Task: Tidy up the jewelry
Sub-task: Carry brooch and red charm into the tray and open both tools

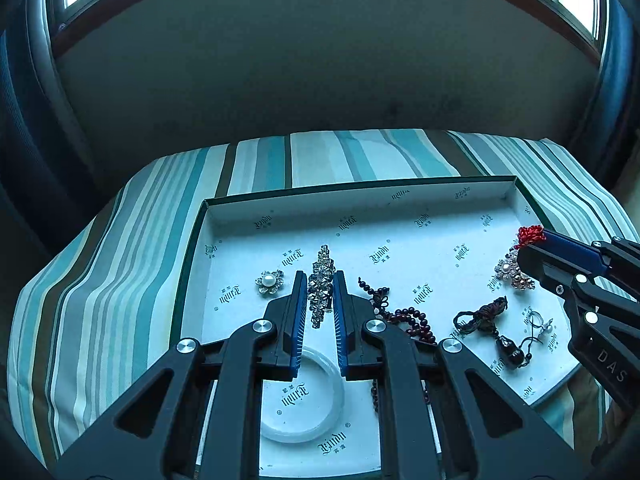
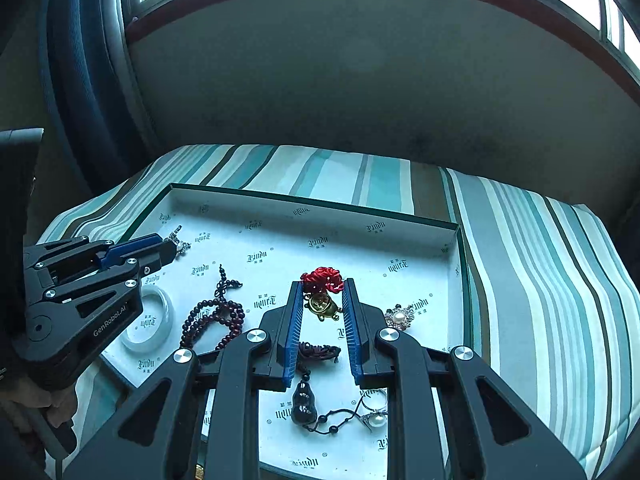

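A white shallow box lid (image 1: 360,216) (image 2: 280,216) holds the jewelry. My left gripper (image 1: 320,280) is shut on a rhinestone hair clip (image 1: 321,280). My right gripper (image 2: 322,286) is shut on a red knotted charm (image 2: 322,278) with a gold pendant (image 2: 322,306) hanging between the fingers; the red knot also shows in the left wrist view (image 1: 530,235). A pearl flower brooch (image 1: 270,282), dark red bead bracelet (image 1: 400,316) (image 2: 216,316), white bangle (image 1: 304,396) (image 2: 150,320), black gourd pendant (image 2: 304,402) and pearl ring (image 2: 374,414) lie in the lid.
The lid sits on a striped teal cloth (image 1: 120,260) (image 2: 540,280). A second pearl brooch (image 2: 398,316) (image 1: 510,272) lies at the lid's right side. A dark wall and windows stand behind.
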A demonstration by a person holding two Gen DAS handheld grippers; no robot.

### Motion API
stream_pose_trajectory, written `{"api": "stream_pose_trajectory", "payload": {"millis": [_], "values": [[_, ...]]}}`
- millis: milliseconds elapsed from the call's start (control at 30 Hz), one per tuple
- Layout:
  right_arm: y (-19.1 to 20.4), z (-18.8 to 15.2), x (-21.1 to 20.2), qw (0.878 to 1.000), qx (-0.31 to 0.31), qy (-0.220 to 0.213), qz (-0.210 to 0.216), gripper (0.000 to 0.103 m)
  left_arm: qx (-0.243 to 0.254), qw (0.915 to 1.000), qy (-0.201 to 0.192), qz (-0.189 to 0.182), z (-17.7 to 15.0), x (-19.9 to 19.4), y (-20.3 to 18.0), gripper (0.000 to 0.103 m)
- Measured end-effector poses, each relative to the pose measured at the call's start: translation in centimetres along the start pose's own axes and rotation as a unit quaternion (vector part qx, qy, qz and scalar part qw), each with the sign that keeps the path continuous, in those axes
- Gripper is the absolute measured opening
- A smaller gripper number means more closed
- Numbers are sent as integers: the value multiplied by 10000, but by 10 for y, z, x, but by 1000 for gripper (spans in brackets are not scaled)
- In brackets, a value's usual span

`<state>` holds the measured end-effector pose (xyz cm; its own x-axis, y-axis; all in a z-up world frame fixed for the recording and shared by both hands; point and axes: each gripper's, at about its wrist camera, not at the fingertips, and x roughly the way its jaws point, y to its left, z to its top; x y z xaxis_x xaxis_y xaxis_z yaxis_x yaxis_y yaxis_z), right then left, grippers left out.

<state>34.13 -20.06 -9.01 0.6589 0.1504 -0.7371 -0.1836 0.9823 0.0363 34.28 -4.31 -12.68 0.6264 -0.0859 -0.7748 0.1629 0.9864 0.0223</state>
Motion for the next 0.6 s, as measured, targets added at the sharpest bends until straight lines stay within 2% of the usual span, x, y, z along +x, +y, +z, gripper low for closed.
{"api": "stream_pose_trajectory", "payload": {"millis": [267,500,533,567,600], "values": [[-11,-3,39,9989,139,445,-42,21,-97,9988,484,39,-4,39,3,13],[-14,-9,49,9982,113,568,-152,23,-95,9984,557,36,-8,45,2,15],[-15,-10,50,9981,114,588,-149,25,-97,9984,551,51,-8,45,3,19],[-14,-10,49,9982,114,575,-136,28,-102,9984,545,66,-8,44,3,30],[-14,-11,48,9983,124,553,-138,36,-118,9983,567,40,-8,45,4,36]]}}
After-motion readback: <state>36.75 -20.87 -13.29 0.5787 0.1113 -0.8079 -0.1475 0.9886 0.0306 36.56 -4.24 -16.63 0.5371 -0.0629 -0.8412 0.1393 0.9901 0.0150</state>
